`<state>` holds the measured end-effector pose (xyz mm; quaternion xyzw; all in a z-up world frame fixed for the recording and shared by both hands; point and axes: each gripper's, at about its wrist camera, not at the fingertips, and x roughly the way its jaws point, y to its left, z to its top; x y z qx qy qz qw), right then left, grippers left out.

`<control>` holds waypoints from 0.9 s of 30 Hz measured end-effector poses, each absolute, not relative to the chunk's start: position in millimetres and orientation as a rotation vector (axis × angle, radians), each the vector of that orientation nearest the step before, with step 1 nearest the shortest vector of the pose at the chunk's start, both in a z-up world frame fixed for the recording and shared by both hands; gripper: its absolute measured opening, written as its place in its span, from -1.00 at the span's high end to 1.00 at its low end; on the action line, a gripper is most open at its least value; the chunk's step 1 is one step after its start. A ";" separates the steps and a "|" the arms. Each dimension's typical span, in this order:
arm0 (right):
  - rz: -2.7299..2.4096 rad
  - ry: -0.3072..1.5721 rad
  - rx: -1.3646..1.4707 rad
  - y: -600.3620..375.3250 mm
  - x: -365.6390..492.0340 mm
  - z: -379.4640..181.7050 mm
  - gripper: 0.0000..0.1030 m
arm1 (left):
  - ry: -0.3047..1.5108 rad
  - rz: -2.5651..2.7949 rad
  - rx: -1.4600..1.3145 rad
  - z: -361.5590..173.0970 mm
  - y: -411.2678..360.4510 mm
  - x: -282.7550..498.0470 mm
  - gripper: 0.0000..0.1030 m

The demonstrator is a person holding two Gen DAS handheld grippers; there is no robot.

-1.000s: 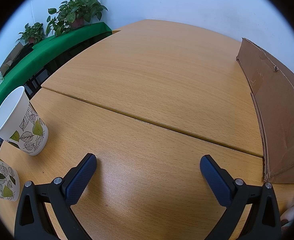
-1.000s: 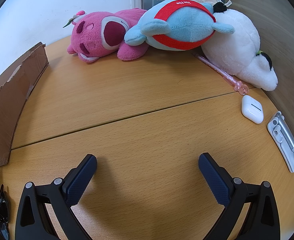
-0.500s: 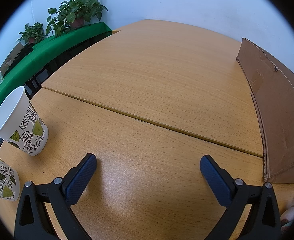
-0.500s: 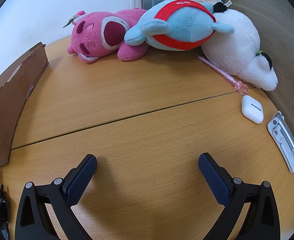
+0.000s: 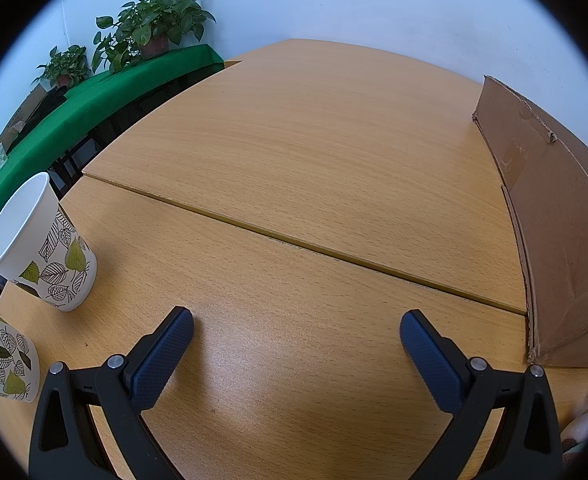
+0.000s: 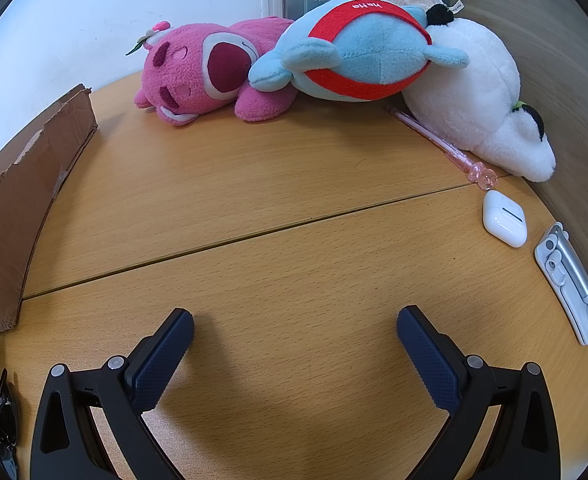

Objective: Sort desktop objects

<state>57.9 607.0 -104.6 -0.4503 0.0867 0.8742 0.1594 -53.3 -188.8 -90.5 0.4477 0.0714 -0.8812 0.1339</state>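
Plants (image 5: pixel 154 28): two pots on a green-covered bench, far left, beyond the table edge.
Cup (image 5: pixel 40 248): leaf-print paper cup, upright on the table (image 5: pixel 313 152) at the left edge, mouth open.
Second cup (image 5: pixel 4 360): same print, nearer the camera at the lower left, partly cut off by the frame.
Left gripper (image 5: pixel 295 330): fingers spread wide over bare wood, holding nothing; both cups lie to its left, apart from the fingers.
Seam: a line between two tabletop panels runs across both views, ahead of each gripper.
Box (image 5: pixel 553 232): brown cardboard wall standing on the table at the right of the left view; the same box (image 6: pixel 26 200) is at the left of the right view.
Glasses (image 6: pixel 2 420): dark frame at the lower left corner of the right view, mostly cut off.
Right gripper (image 6: pixel 295 328): fingers spread wide, nothing between them, bare wood below.
Pink bear (image 6: pixel 210 76): lying at the far edge by the wall.
Blue toy (image 6: pixel 357 48): blue plush with red band, resting against the pink bear and the white plush.
White plush (image 6: pixel 481 100): far right corner.
Pen (image 6: pixel 441 144): pink, lying just beside the white plush.
Earbud case (image 6: pixel 503 218): white, shut, just beyond the pen's decorated end.
Stand (image 6: pixel 569 280): white and silver folded holder, flat at the right edge, near the case.
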 end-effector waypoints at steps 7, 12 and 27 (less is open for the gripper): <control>2.498 0.248 -1.287 606.9 57.9 -104.6 -1.00 | 0.258 -2.480 1.260 -89.9 -185.3 -45.4 -1.00; 2.498 0.249 -1.286 606.7 58.0 -104.5 -1.00 | 0.286 -2.441 1.240 -89.0 -183.0 -39.2 -1.00; 2.496 0.249 -1.286 606.7 57.9 -104.5 -1.00 | 0.287 -2.440 1.238 -88.9 -182.9 -39.2 -1.00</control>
